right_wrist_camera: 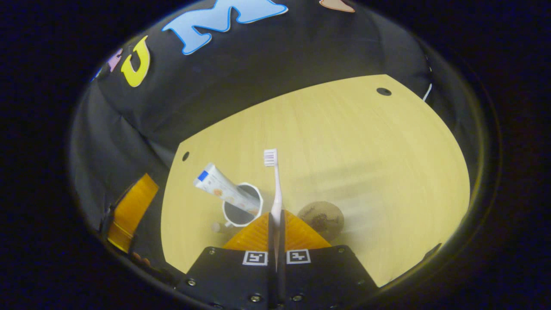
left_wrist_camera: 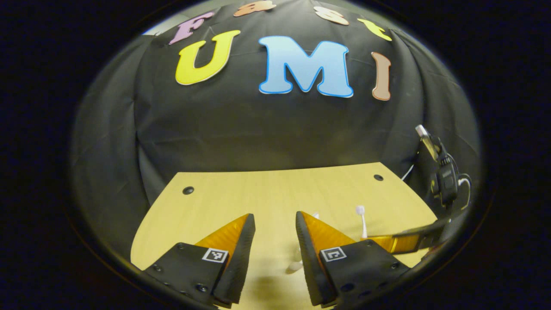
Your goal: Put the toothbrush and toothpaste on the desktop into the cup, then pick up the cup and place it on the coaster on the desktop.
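In the right gripper view, my right gripper [right_wrist_camera: 275, 214] is shut on the white toothbrush [right_wrist_camera: 275, 189], which stands upright with its bristle head up, above the table. Just left of it stands the white cup [right_wrist_camera: 241, 189] with the toothpaste tube [right_wrist_camera: 217, 184] leaning out of it to the left. A round brown coaster [right_wrist_camera: 320, 217] lies on the table right of the cup. My left gripper [left_wrist_camera: 274, 215] is open with nothing between its fingers. In the left gripper view the toothbrush head [left_wrist_camera: 360, 210] rises at right above the right gripper's finger [left_wrist_camera: 400, 243].
The wooden table [right_wrist_camera: 353, 142] has small dark holes near its back corners [right_wrist_camera: 383, 91]. A black clamp-like device with a cable [left_wrist_camera: 443, 176] hangs at the right wall. The left gripper's finger [right_wrist_camera: 131, 211] shows at the far left of the right gripper view.
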